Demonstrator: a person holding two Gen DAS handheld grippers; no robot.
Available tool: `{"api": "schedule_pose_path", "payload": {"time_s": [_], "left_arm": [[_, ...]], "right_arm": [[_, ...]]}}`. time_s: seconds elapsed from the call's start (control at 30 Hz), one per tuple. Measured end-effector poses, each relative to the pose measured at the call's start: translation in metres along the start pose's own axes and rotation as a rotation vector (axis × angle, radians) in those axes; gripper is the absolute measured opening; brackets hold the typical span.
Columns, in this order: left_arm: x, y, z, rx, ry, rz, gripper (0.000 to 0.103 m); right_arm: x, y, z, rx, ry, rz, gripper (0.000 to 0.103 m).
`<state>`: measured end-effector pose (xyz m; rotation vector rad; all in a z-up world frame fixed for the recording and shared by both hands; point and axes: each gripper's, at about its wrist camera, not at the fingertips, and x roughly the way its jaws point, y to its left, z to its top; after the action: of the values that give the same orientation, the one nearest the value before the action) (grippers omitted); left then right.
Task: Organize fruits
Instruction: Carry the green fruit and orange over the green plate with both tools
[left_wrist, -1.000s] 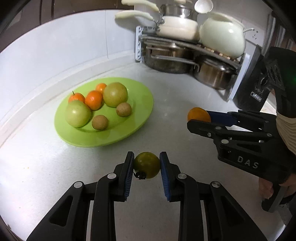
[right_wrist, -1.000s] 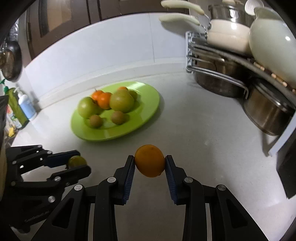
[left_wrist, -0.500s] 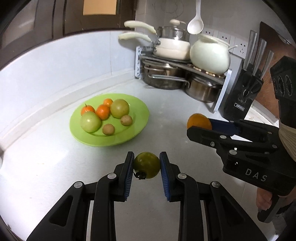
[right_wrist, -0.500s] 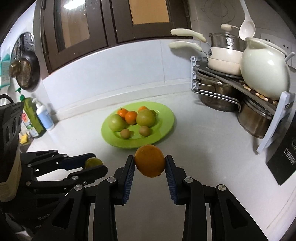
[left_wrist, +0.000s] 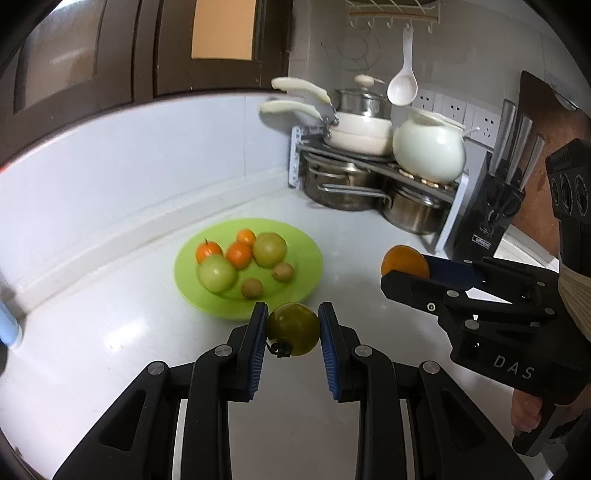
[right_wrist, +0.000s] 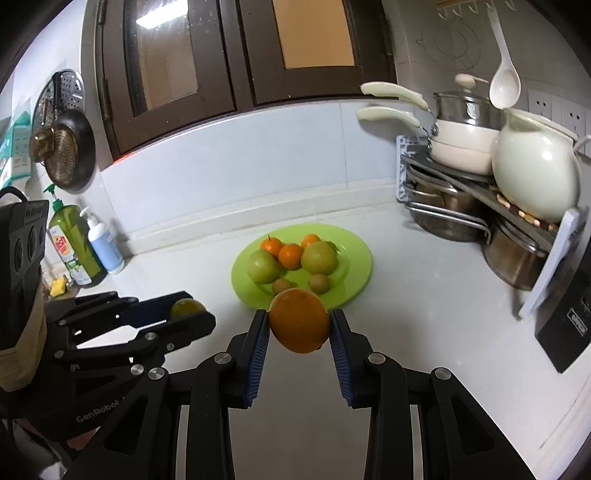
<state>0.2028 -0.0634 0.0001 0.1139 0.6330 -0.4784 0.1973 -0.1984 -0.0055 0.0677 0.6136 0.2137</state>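
My left gripper (left_wrist: 292, 334) is shut on a small green tomato (left_wrist: 293, 328) with a dark stem, held above the white counter. My right gripper (right_wrist: 299, 325) is shut on an orange (right_wrist: 299, 320), also off the counter. Each gripper shows in the other's view: the right gripper (left_wrist: 402, 271) with its orange (left_wrist: 404, 260) to the right, the left gripper (right_wrist: 192, 312) with the tomato (right_wrist: 184, 307) at lower left. Beyond both sits a lime-green plate (left_wrist: 306, 251) (right_wrist: 354, 258) holding two green fruits, three small oranges and two small brown fruits.
A metal rack (left_wrist: 369, 162) with steel pots, cream pans and a white pot (left_wrist: 428, 151) stands at the back right, next to a black knife block (left_wrist: 491, 210). Soap bottles (right_wrist: 74, 243) stand at the far left by the wall. A hand (left_wrist: 526, 417) grips the right tool.
Both grippers have risen and drawn back from the plate, each keeping its fruit. The plate looks smaller and farther away, and more of the wall and cabinets shows.
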Motion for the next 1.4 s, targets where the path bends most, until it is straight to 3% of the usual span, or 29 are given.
{"api": "schedule_pose_path", "payload": {"time_s": [0.57, 1.03, 1.4], "left_arm": [[0.021, 0.031, 0.030, -0.005, -0.020, 0.042, 0.028], [0.075, 0.062, 0.066, -0.012, 0.028, 0.044, 0.028], [0.141, 0.078, 0.087, 0.008, 0.096, 0.069, 0.028]], "right_arm": [[0.037, 0.003, 0.031, 0.005, -0.005, -0.042, 0.034], [0.091, -0.014, 0.068, 0.012, 0.031, -0.060, 0.034], [0.140, -0.043, 0.085, 0.047, 0.078, -0.069, 0.034]]}}
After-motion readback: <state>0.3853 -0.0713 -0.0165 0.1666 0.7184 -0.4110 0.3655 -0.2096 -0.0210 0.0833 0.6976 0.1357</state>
